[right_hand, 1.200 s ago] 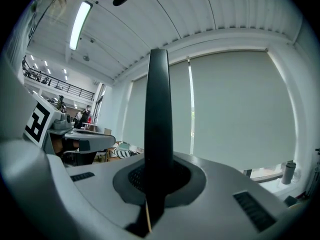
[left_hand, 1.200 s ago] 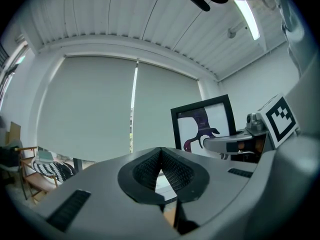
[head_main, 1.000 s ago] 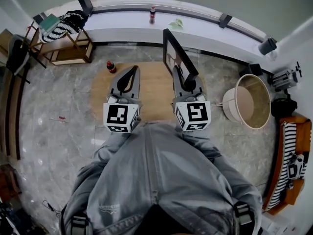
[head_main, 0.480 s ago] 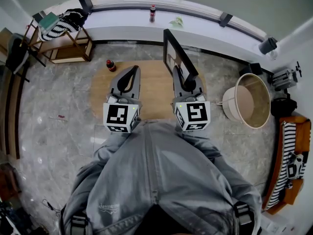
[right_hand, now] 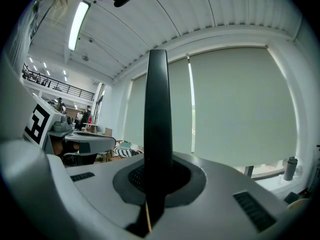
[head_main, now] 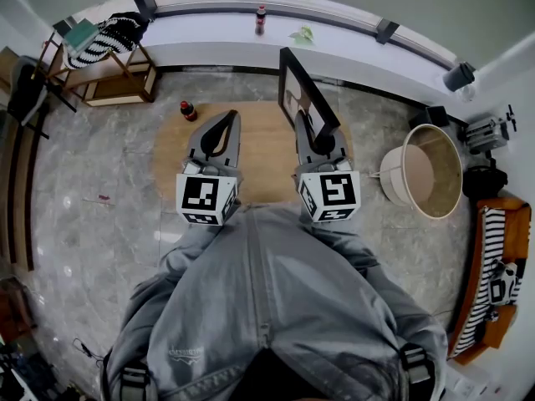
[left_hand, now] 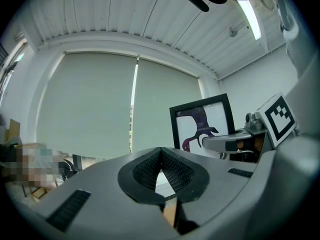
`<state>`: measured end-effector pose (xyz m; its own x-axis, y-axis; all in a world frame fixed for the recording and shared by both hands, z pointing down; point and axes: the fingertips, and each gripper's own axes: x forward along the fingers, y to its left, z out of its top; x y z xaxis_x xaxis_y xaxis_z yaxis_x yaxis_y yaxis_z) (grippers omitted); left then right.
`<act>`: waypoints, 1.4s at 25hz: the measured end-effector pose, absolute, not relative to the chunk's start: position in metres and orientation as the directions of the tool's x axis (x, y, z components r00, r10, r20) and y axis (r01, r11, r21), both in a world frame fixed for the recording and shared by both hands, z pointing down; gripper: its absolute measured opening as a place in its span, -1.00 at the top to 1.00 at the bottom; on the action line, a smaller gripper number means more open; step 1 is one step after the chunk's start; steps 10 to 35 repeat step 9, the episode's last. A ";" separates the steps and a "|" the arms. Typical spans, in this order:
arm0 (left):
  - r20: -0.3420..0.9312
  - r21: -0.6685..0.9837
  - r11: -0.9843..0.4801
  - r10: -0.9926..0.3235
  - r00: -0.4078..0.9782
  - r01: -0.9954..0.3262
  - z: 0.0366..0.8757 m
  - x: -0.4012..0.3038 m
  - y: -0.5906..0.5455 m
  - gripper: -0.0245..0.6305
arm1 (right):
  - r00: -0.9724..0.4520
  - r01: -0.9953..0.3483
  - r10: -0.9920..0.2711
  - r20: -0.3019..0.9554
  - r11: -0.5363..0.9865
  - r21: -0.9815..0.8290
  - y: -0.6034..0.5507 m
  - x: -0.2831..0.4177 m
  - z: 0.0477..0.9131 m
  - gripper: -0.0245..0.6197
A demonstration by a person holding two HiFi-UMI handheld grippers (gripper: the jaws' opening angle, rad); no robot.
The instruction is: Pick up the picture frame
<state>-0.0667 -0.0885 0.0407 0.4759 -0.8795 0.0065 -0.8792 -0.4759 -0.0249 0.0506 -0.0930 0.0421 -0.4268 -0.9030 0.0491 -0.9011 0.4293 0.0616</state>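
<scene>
The picture frame [head_main: 303, 97] has a black border and a white print with a dark figure. It stands upright above the wooden table [head_main: 259, 153], with my right gripper [head_main: 320, 143] shut on its lower edge. In the right gripper view the frame [right_hand: 158, 134] shows edge-on as a black bar between the jaws. My left gripper [head_main: 227, 117] is shut on nothing, level over the table's left half. The left gripper view shows the frame's face [left_hand: 204, 123] to the right, with the closed left gripper [left_hand: 161, 160] below it.
A small dark bottle with a red cap [head_main: 189, 110] stands at the table's far left corner. A round tan tub [head_main: 426, 173] sits on the floor to the right. A wooden shelf unit [head_main: 107, 67] is at the far left; another bottle [head_main: 261, 22] stands on the window ledge.
</scene>
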 end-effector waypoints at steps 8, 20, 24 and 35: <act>0.008 -0.028 -0.482 -0.876 0.482 -0.876 0.044 -0.063 -0.107 0.87 | -0.434 -0.898 -0.899 0.057 0.437 0.057 -0.111 0.052 0.045 0.81; 0.007 -0.029 -0.482 -0.876 0.483 -0.875 0.043 -0.061 -0.110 0.87 | -0.434 -0.898 -0.899 0.056 0.437 0.058 -0.114 0.054 0.045 0.81; 0.007 -0.029 -0.482 -0.876 0.483 -0.875 0.043 -0.061 -0.110 0.87 | -0.434 -0.898 -0.899 0.056 0.437 0.058 -0.114 0.054 0.045 0.81; 0.007 -0.029 -0.482 -0.876 0.483 -0.875 0.043 -0.061 -0.110 0.87 | -0.434 -0.898 -0.899 0.056 0.437 0.058 -0.114 0.054 0.045 0.81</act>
